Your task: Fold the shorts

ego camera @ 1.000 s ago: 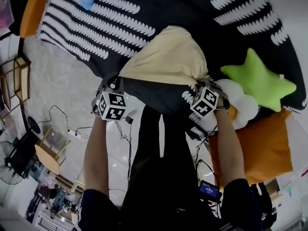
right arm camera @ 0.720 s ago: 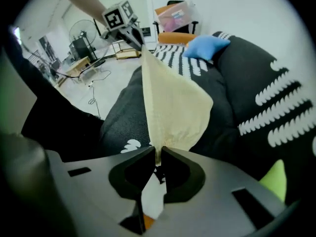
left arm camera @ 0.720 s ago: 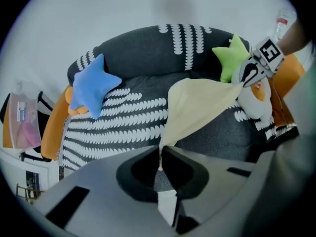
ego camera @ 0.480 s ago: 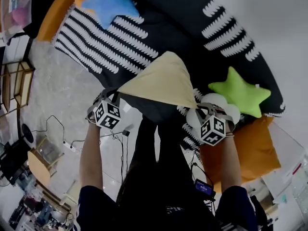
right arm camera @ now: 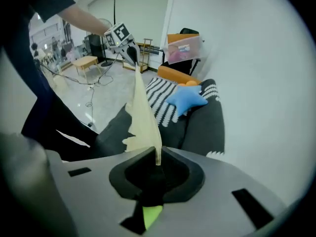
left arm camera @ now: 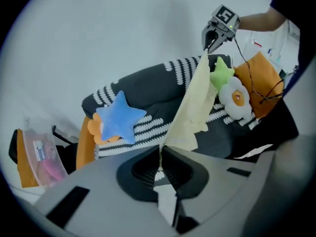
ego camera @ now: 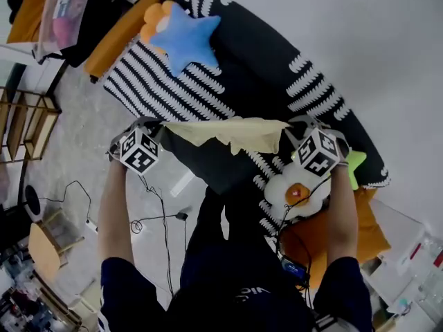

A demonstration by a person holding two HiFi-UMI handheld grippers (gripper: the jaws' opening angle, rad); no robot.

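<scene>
Pale yellow shorts (ego camera: pixel 232 131) hang in the air above the sofa, stretched into a band between my two grippers. My left gripper (ego camera: pixel 160 126) is shut on the left end of the cloth, and my right gripper (ego camera: pixel 286 127) is shut on the right end. In the left gripper view the shorts (left arm camera: pixel 195 107) run from my left gripper's jaws (left arm camera: pixel 160 154) up to the right gripper (left arm camera: pixel 217 26). In the right gripper view the shorts (right arm camera: pixel 143 117) rise from the right gripper's jaws (right arm camera: pixel 158 157) toward the left gripper (right arm camera: pixel 123 38).
Below lies a black sofa with white stripes (ego camera: pixel 208 81). On it are a blue star pillow (ego camera: pixel 187 37), a white flower pillow (ego camera: pixel 294 189), a partly hidden green star (ego camera: pixel 355 161) and an orange cushion (ego camera: pixel 360 234). Cables (ego camera: pixel 159 213) trail on the floor; a wooden shelf (ego camera: pixel 28 126) stands left.
Both grippers have risen and moved apart. The shorts have come up off the sofa and now hang stretched between them instead of lying bunched.
</scene>
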